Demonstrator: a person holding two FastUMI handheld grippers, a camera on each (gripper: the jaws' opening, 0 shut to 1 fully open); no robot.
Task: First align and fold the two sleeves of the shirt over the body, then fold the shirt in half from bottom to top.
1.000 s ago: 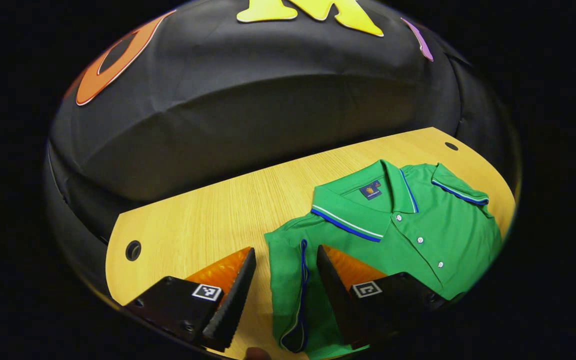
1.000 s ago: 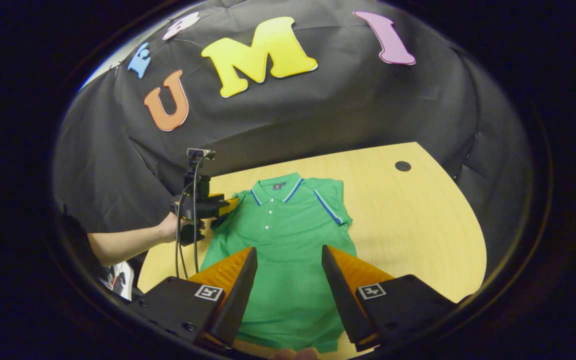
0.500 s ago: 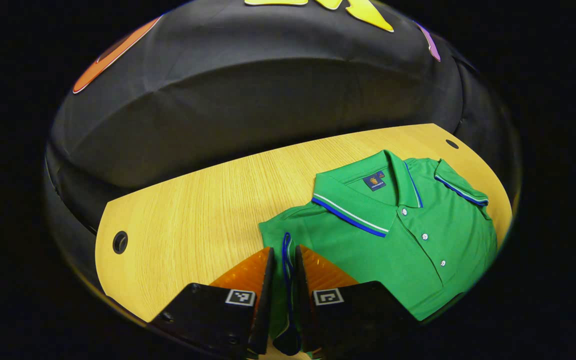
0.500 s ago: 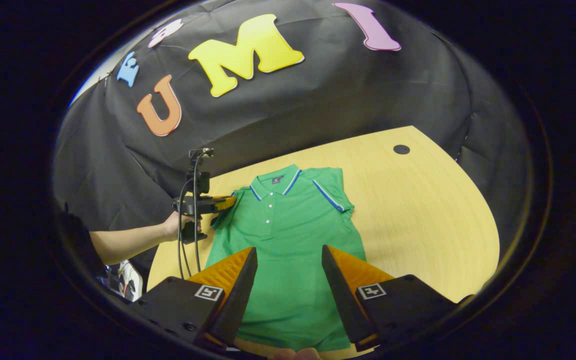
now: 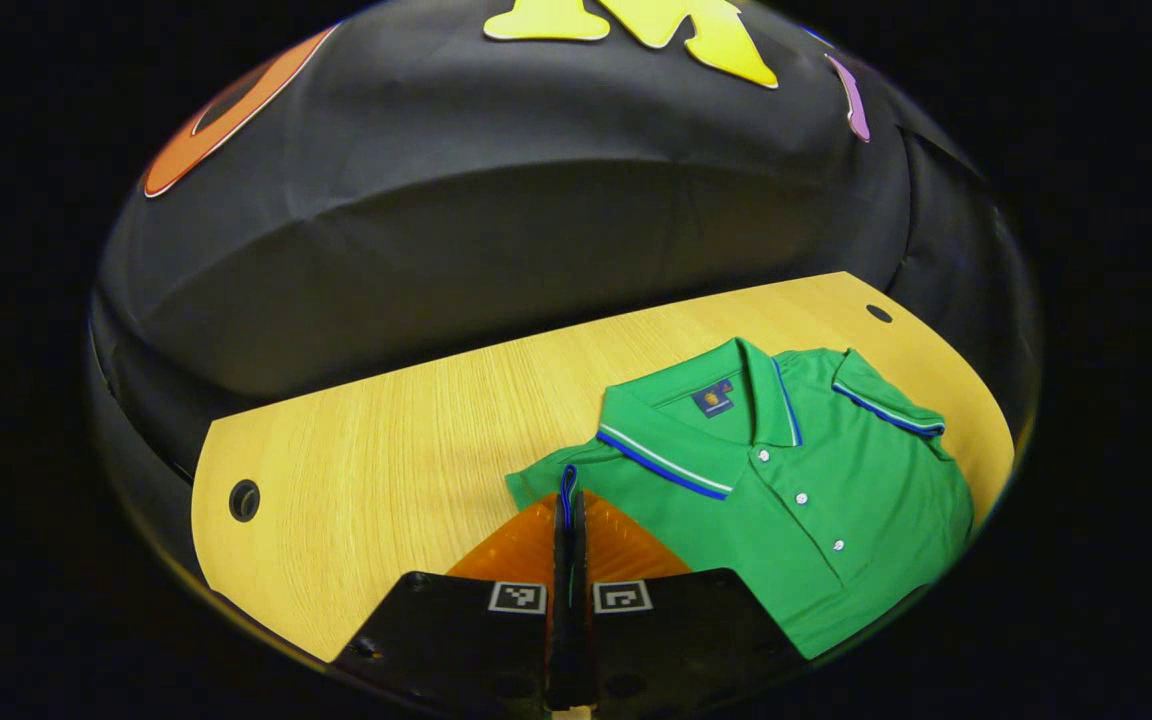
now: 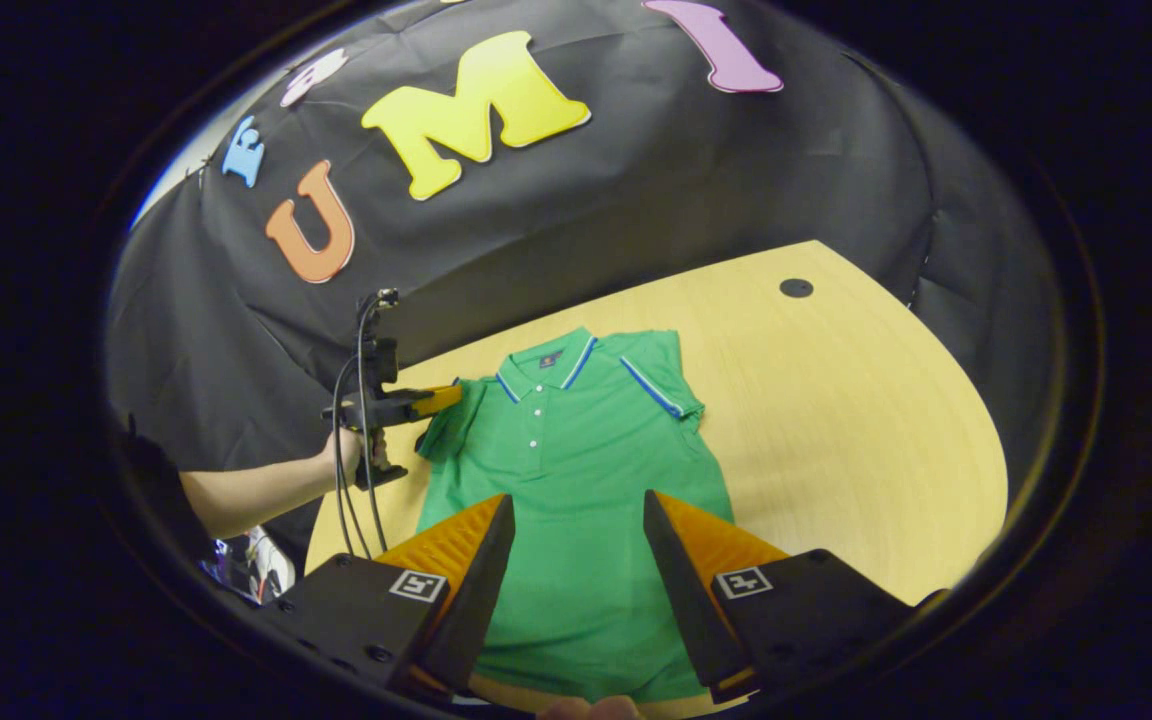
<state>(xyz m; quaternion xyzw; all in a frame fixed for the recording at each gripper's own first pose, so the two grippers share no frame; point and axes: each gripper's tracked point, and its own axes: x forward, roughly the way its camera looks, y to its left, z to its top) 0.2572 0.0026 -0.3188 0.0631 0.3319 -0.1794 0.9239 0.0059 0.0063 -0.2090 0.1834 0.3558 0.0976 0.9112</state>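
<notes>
Lying flat and face up on the wooden table (image 6: 836, 420), the green polo shirt (image 6: 576, 470) has its collar toward the booth wall and its hem toward the near edge. Its button placket runs down the middle of the chest.

Left gripper (image 5: 569, 510): jaws pressed together on the blue-trimmed cuff of the sleeve (image 5: 546, 487) on that side, with the trim standing up as a thin line between the two fingers. In the right gripper view this gripper (image 6: 441, 400) is seen farther off at the shirt's left edge, held by a hand (image 6: 348, 452) with a bare forearm behind it and cables hanging from the unit. The pinched sleeve appears lifted slightly off the table, though the fisheye distortion makes this uncertain.

Right gripper (image 6: 576, 560): jaws spread wide, holding nothing, positioned above the lower body of the shirt near the hem.

Opposite sleeve (image 6: 664, 375): lies flat and spread outward on the table, blue and white trim visible along its cuff.

Table: a round dark hole (image 6: 795, 288) sits near the far right corner, well apart from the shirt; another hole (image 5: 244, 499) shows at the left end in the left gripper view.
</notes>
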